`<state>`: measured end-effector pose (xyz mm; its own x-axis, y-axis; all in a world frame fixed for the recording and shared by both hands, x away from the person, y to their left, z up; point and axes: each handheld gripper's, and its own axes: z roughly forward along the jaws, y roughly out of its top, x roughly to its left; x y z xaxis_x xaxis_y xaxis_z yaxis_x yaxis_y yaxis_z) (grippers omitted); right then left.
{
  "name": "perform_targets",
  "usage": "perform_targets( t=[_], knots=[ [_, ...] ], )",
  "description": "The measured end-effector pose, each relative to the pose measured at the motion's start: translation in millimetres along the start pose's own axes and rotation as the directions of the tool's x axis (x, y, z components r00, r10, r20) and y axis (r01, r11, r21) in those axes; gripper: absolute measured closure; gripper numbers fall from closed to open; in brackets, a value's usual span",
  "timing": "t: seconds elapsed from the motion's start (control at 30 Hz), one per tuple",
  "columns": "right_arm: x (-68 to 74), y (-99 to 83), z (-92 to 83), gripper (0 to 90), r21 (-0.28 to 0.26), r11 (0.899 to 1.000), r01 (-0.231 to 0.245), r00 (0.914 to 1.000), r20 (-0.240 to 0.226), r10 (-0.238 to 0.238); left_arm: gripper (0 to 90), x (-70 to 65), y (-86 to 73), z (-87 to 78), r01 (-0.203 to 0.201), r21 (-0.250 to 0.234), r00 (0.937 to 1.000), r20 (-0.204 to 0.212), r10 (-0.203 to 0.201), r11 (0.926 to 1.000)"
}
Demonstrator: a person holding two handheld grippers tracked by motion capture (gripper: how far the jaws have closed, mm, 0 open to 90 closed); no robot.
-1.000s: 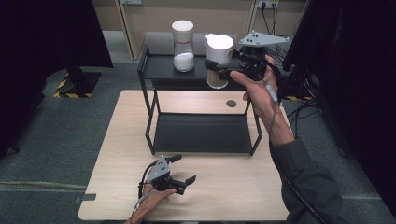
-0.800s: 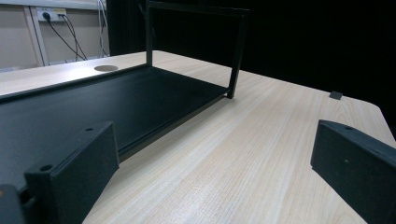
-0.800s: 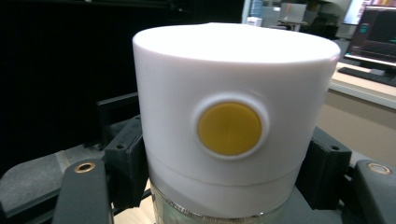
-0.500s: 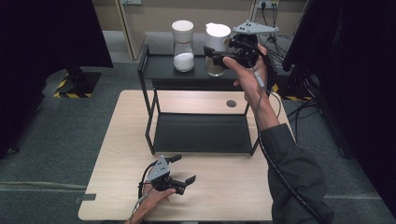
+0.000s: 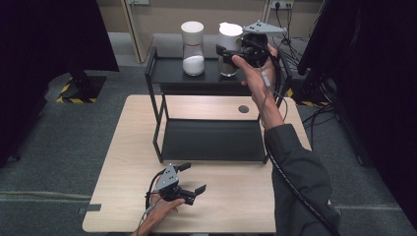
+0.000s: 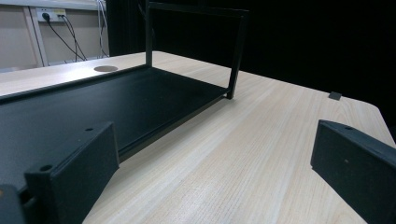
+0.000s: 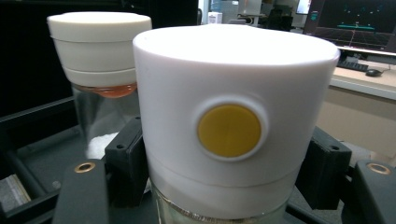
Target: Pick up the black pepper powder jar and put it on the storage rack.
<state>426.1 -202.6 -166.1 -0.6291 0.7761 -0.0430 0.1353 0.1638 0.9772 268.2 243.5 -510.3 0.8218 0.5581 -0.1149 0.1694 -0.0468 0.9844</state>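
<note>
Right gripper view looks close on a white-lidded jar (image 7: pixel 236 126) with a yellow dot, the right claw (image 7: pixel 224 172) clamped on it just under the lid; the jar's glass bottom is cut off by the frame. A second jar (image 7: pixel 100 65) stands just beside it, partly hidden. High view places both on the top shelf of a black rack (image 5: pixel 162 73). On the tabletop (image 5: pixel 236 196), the left claw (image 5: pixel 189 179) rests with jaws wide apart, holding nothing.

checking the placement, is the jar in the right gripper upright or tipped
Upright: in the right gripper view the held jar shows a level white lid, jaws at both sides.
</note>
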Motion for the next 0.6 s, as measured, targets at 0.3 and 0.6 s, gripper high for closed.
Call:
perform_targets(
  t=[0.3, 0.6],
  knots=[
    [0.1, -2.9, 6.2, 30.7, -0.01, 1.0, -0.007, 0.9998, 0.019, 0.007, 0.2, 0.3, -0.3, 0.2, 0.002, 0.0, 1.0, 0.002, -0.002, 1.0],
    [0.7, -7.2, 11.1, 30.7, -0.008, 1.0, -0.012, 0.9996, 0.025, 0.012, 0.2, 0.4, 0.0, -0.1, 0.001, 0.001, 1.0, 0.004, -0.001, 1.0]
  ],
)
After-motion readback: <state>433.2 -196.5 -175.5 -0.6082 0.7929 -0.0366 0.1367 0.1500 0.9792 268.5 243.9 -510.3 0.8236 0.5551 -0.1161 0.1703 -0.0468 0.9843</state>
